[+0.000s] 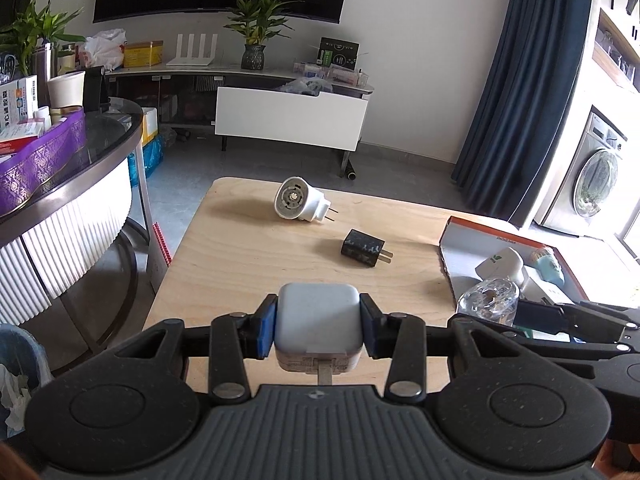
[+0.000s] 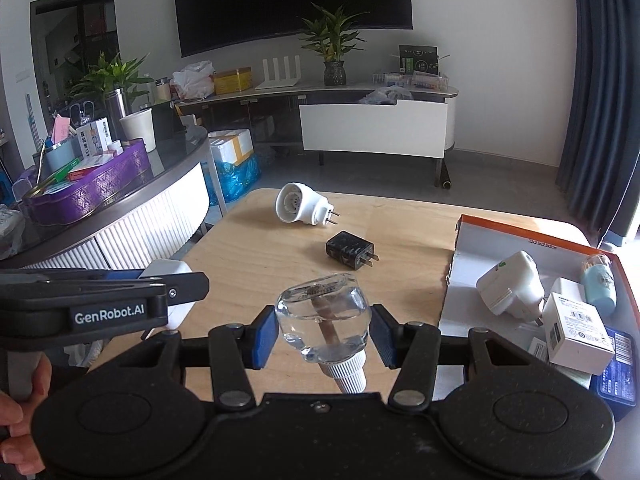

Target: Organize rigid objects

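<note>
Wooden table (image 1: 248, 264): its left edge runs from 7 to 11 o'clock in the left wrist view, floor beyond; the far edge lies at 12 o'clock, rounded at the corner. The middle of the top is bare from the near edge out toward the two loose plugs.

Left gripper (image 1: 319, 326): clenched on a pale grey square charger (image 1: 318, 320), blue pads pressed to both its sides, prongs toward the camera. It is held above the near part of the table.

Right gripper (image 2: 323, 330): clamped on a clear glass bottle (image 2: 322, 316) with a white ribbed cap (image 2: 352, 376) toward the camera and a wick seen inside. It is held over the table, just beside the box's left wall.

On the table at 12 o'clock: a white round plug-in heater (image 1: 298, 200) lying on its side, prongs to the right. Near it, toward 1 o'clock, a black charger (image 1: 362, 248) lies flat, apart from the heater.

At 3 o'clock: an open orange-rimmed box (image 2: 464, 248) holding a white plug unit (image 2: 510, 288), a white carton (image 2: 576, 330) and a pale blue bottle (image 2: 600, 286).

Left of the table at 9 o'clock, a curved counter (image 1: 76, 216) stands close, crowded on top. A hand (image 2: 18, 412) is seen on the left gripper's handle.
</note>
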